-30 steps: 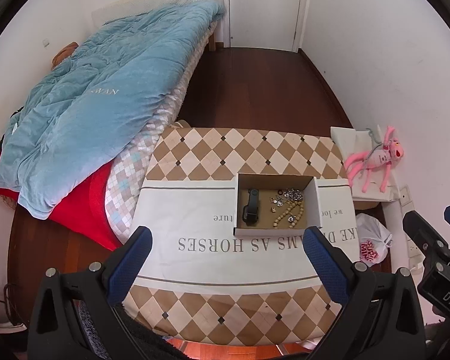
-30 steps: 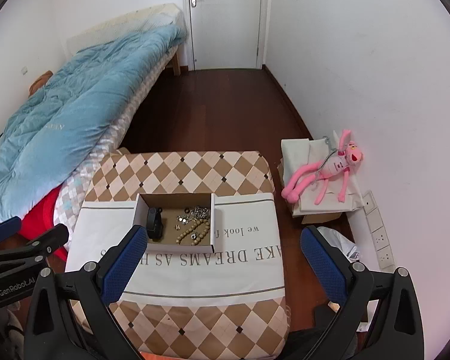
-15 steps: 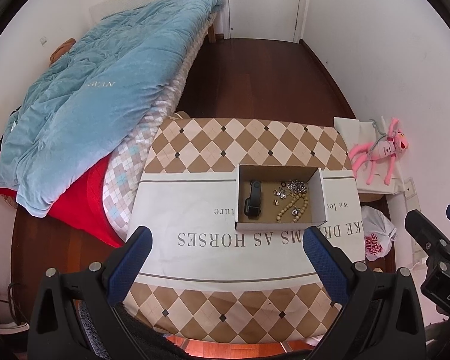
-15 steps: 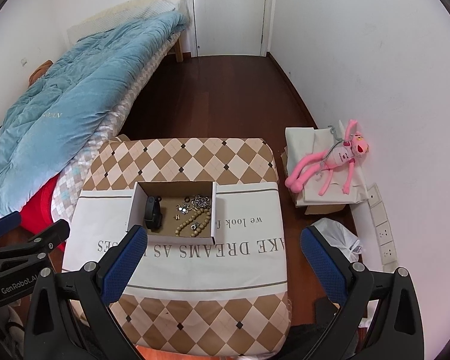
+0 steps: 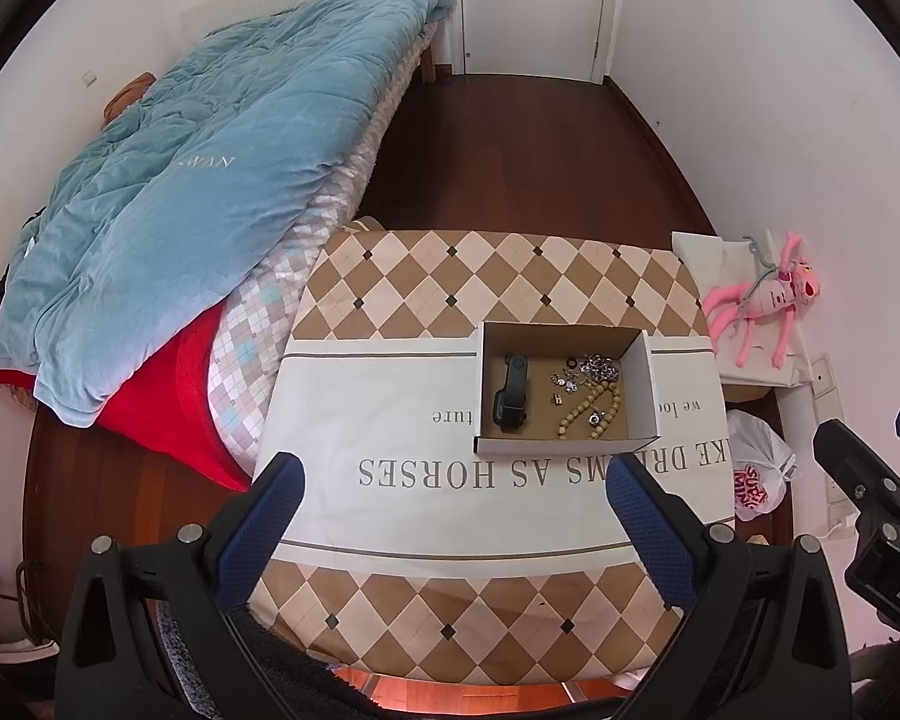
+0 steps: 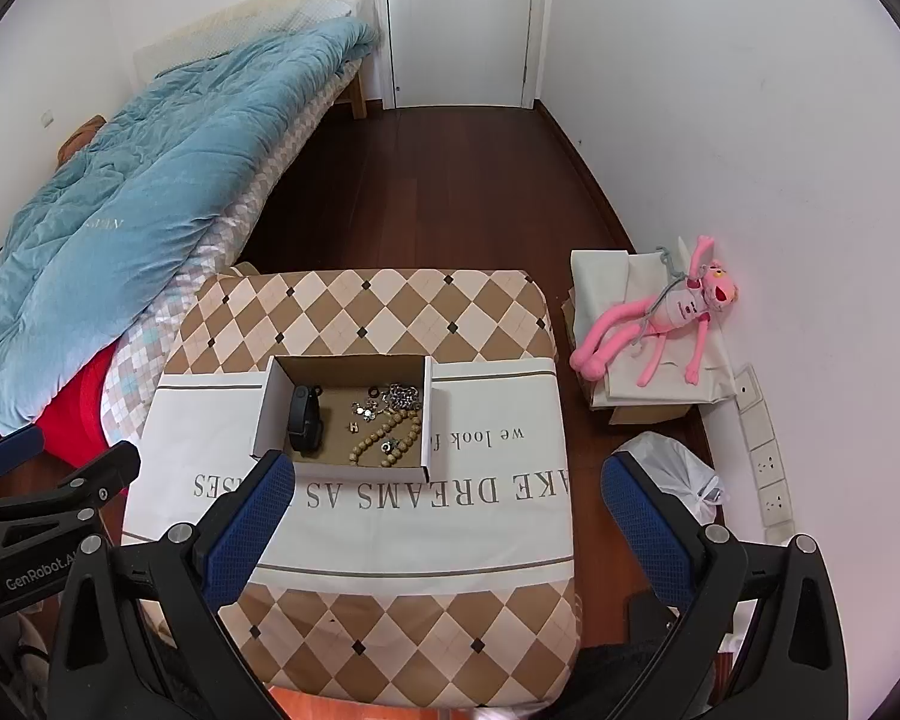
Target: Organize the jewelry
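Tablecloth (image 6: pixel 354 516) print, upside down to the cameras: "AKE DREAMS" plus "AS HORSES" along the near white band, smaller "we look f" by the box's right side. Blue duvet (image 5: pixel 168 198): "SWAN". Left gripper (image 6: pixel 48 558) body: "GenRobot.A". Right gripper (image 5: pixel 882 546) body: "DAS". Plastic bag (image 5: pixel 756 474) beside the table's right edge: red lettering, unreadable.

— What surrounds the table (image 6: pixel 366 546)?
— White walls (image 6: pixel 720 120), dark wood floor (image 6: pixel 450 192), a closed white door (image 6: pixel 459 18).
— And left?
— A bed (image 5: pixel 306 252) under a blue quilt (image 5: pixel 198 192).
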Action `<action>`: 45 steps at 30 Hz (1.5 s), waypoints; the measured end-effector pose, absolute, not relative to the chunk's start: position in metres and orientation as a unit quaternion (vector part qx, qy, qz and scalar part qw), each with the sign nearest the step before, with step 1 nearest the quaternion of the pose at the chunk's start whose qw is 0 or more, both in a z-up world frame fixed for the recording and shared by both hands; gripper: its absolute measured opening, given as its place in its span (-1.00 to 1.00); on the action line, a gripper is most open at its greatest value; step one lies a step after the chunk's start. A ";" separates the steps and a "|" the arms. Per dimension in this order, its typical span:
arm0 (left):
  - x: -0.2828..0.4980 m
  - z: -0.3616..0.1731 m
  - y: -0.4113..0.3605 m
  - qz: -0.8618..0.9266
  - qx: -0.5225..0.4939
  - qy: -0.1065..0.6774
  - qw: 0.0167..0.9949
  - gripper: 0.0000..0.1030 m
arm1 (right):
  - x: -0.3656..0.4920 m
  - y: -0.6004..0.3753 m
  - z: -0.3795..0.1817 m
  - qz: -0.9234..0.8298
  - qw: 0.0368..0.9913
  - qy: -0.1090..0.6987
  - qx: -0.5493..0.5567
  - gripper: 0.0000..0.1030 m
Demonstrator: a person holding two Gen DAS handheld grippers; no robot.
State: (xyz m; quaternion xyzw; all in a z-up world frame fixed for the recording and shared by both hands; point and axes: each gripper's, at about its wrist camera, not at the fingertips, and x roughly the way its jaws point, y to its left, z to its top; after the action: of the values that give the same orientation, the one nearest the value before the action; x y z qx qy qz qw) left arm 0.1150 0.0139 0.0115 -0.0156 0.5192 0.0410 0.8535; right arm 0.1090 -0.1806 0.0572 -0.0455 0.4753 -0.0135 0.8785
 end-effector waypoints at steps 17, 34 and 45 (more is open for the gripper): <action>0.113 0.008 0.017 0.043 -0.018 0.522 0.852 1.00 | 0.110 -0.177 0.055 -0.013 0.876 0.480 -0.052 1.00; 0.111 0.019 0.013 0.040 -0.018 0.512 0.858 1.00 | 0.110 -0.178 0.054 -0.009 0.874 0.484 -0.051 1.00; 0.110 0.021 0.011 0.039 -0.018 0.512 0.858 1.00 | 0.109 -0.179 0.054 -0.008 0.873 0.485 -0.050 1.00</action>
State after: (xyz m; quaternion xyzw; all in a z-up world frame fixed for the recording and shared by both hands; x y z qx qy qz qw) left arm 0.1104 0.0109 0.0207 -0.0177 0.5120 0.0393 0.8579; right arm 0.1092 -0.1788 0.0541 -0.0502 0.4846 -0.0083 0.8732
